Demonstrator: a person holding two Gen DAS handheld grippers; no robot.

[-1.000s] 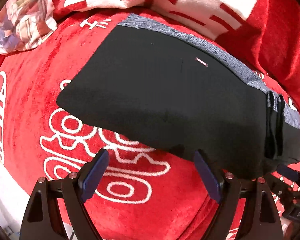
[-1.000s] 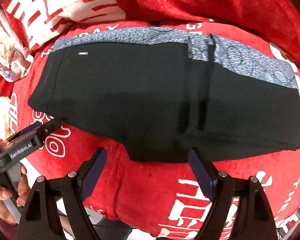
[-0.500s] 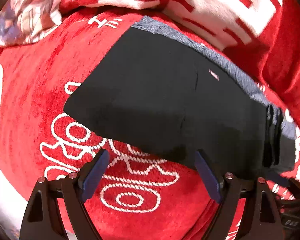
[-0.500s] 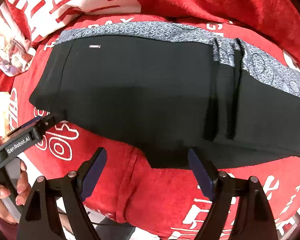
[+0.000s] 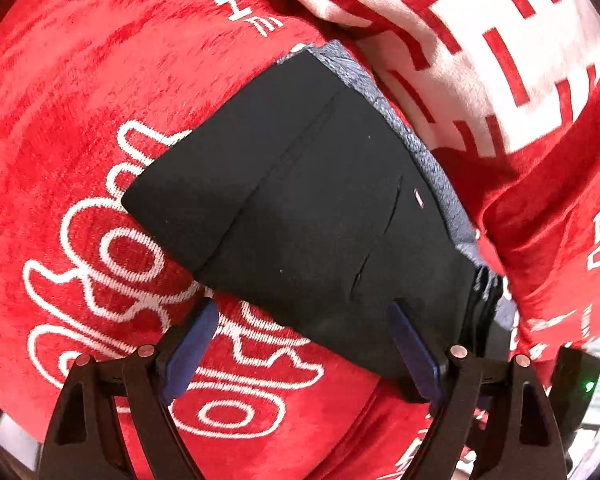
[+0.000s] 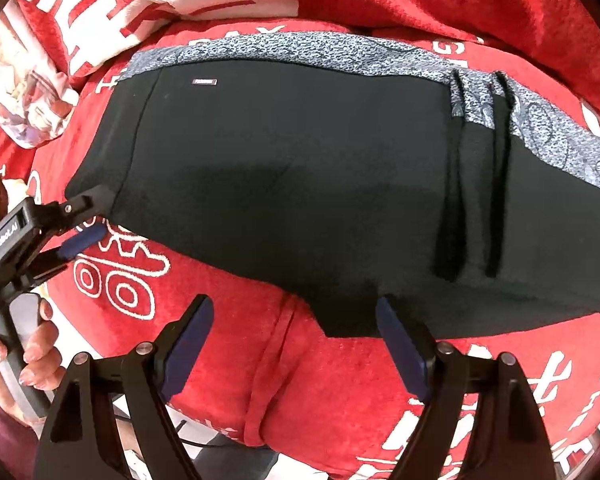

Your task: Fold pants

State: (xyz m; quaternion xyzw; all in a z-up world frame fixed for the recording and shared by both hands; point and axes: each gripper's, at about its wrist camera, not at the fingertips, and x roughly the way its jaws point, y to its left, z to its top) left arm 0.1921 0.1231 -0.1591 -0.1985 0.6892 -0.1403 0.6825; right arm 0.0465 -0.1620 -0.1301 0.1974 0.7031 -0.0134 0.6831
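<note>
Black pants point(image 6: 300, 184) with a grey patterned side stripe point(image 6: 340, 52) lie flat and folded lengthwise on a red blanket point(image 6: 340, 380). They also show in the left wrist view point(image 5: 320, 208). My left gripper point(image 5: 300, 344) is open and empty, just in front of the near edge of the pants at their left end; it also shows in the right wrist view point(image 6: 80, 224). My right gripper point(image 6: 296, 336) is open and empty, hovering in front of the near edge of the pants, with its right fingertip point(image 6: 392, 324) over the black cloth.
The red blanket with white lettering point(image 5: 100, 240) covers the whole surface. A white and red patterned cushion point(image 5: 480, 40) lies behind the pants. A pale printed cloth point(image 6: 24, 92) lies at the far left. The blanket's front edge point(image 6: 260, 440) drops off close below the right gripper.
Both grippers have moved closer to the pants. The left wrist view has swung left towards the end of the pants. Both stay open.
</note>
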